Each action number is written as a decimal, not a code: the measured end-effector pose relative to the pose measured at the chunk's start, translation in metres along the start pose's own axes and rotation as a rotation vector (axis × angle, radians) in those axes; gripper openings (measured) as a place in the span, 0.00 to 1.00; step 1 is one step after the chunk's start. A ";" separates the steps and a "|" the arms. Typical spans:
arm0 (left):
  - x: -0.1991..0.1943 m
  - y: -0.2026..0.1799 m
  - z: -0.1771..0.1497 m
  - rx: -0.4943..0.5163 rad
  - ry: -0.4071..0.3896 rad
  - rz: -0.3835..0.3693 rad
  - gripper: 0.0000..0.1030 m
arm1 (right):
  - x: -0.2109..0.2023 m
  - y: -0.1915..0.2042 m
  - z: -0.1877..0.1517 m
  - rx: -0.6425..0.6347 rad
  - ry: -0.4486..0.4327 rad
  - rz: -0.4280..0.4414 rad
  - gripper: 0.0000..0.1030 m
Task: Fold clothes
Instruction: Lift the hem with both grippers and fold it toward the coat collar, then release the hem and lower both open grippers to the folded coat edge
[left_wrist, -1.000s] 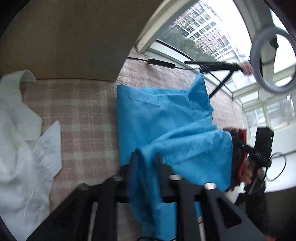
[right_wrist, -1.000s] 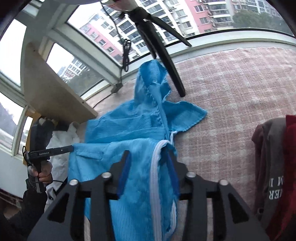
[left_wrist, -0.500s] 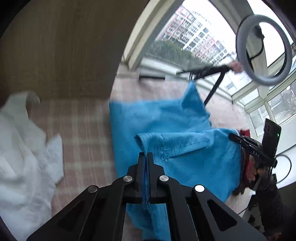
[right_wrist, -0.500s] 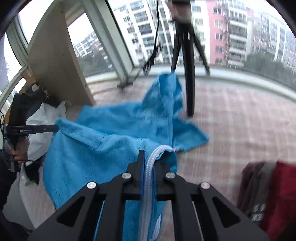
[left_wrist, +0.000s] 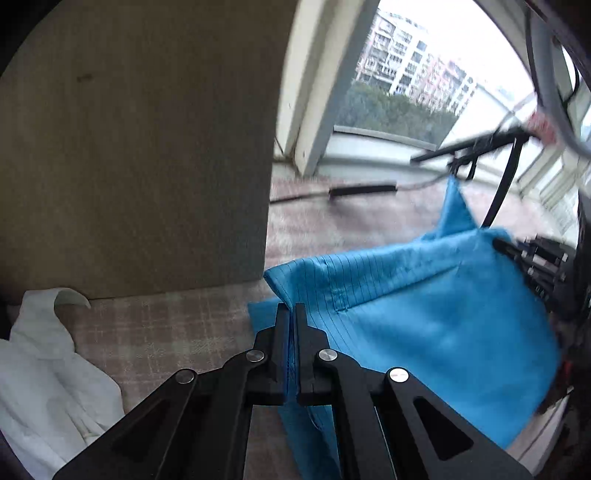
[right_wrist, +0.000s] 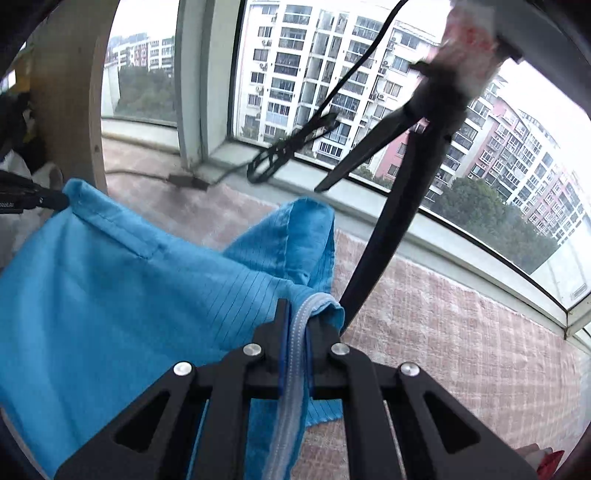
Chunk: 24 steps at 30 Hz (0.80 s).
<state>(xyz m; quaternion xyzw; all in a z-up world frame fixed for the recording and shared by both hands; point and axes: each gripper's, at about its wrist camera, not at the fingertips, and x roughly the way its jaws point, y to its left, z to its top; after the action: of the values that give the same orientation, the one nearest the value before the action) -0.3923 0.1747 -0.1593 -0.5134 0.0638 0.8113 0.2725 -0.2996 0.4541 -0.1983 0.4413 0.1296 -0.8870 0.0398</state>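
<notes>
A blue pinstriped garment (left_wrist: 424, 317) hangs stretched in the air between my two grippers above a pink checked cloth surface (left_wrist: 166, 332). My left gripper (left_wrist: 291, 314) is shut on one corner of its hem. My right gripper (right_wrist: 298, 314) is shut on the other corner, at the white zipper edge (right_wrist: 295, 354). In the right wrist view the garment (right_wrist: 110, 295) spreads to the left, where the left gripper's tip (right_wrist: 44, 201) pinches its far corner. The right gripper (left_wrist: 517, 254) shows at the far right of the left wrist view. The garment's hood (right_wrist: 306, 236) trails toward the window.
A white garment (left_wrist: 44, 369) lies crumpled at the left on the checked surface. A wooden panel (left_wrist: 129, 147) stands behind it. A black tripod (right_wrist: 402, 192) stands on the surface by the window sill (right_wrist: 443, 236), with a cable and adapter (left_wrist: 362, 190) lying nearby.
Both grippers closed on the blue garment's corners and lifted it off the surface, raising and stretching it; both views now tilt up toward the window.
</notes>
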 end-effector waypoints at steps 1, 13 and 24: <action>0.002 0.001 -0.001 0.001 0.011 0.013 0.03 | 0.005 0.002 -0.002 -0.011 0.015 0.000 0.08; -0.072 0.000 -0.013 0.085 -0.040 0.070 0.11 | -0.071 -0.009 -0.003 0.032 -0.019 -0.011 0.40; -0.108 -0.081 -0.116 0.186 0.010 -0.149 0.13 | -0.164 0.039 -0.117 0.178 -0.007 0.304 0.40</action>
<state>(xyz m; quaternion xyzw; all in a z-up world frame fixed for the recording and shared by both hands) -0.2234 0.1578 -0.1051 -0.4930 0.1017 0.7768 0.3785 -0.1023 0.4399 -0.1432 0.4543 -0.0180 -0.8804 0.1347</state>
